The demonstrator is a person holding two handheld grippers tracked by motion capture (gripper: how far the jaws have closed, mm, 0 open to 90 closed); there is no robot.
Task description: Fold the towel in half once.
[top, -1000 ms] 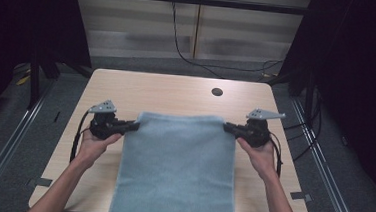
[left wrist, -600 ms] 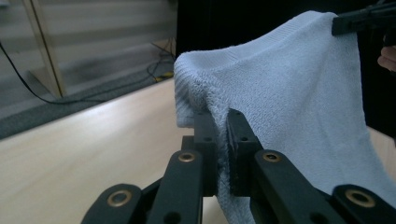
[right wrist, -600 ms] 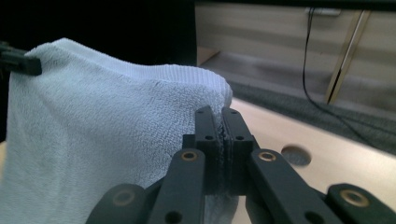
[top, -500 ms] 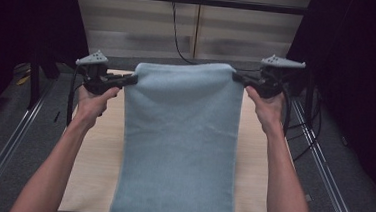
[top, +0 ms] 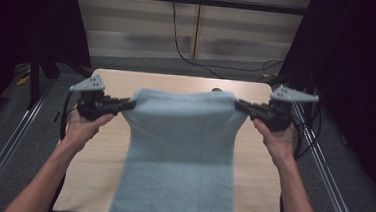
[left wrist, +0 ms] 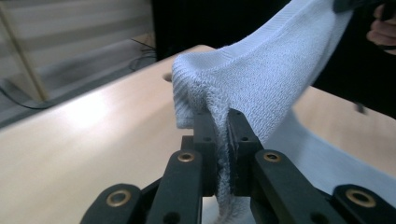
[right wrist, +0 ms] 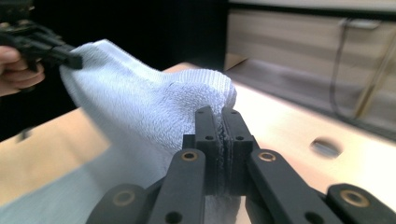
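A light blue towel [top: 180, 150] hangs stretched between my two grippers above the wooden table [top: 112, 80], and its lower part drapes over the table's near edge. My left gripper [top: 130, 103] is shut on the towel's far left corner [left wrist: 196, 84]. My right gripper [top: 239, 105] is shut on the far right corner [right wrist: 205, 88]. In the left gripper view the black jaws [left wrist: 223, 126] pinch the terry cloth between them. The right gripper view has its jaws [right wrist: 219, 121] pressed together on the fabric, with the other hand's gripper [right wrist: 44, 46] holding the far corner.
A small round hole [right wrist: 325, 147] marks the tabletop near the far edge. Black cables [top: 194, 56] run across the floor behind the table. Metal rails [top: 8, 138] flank the table on both sides, with dark curtains beyond.
Both grippers lifted the towel's far edge off the table high into the air half a second ago. They now hold it lower and farther apart, with the top edge sagging slightly.
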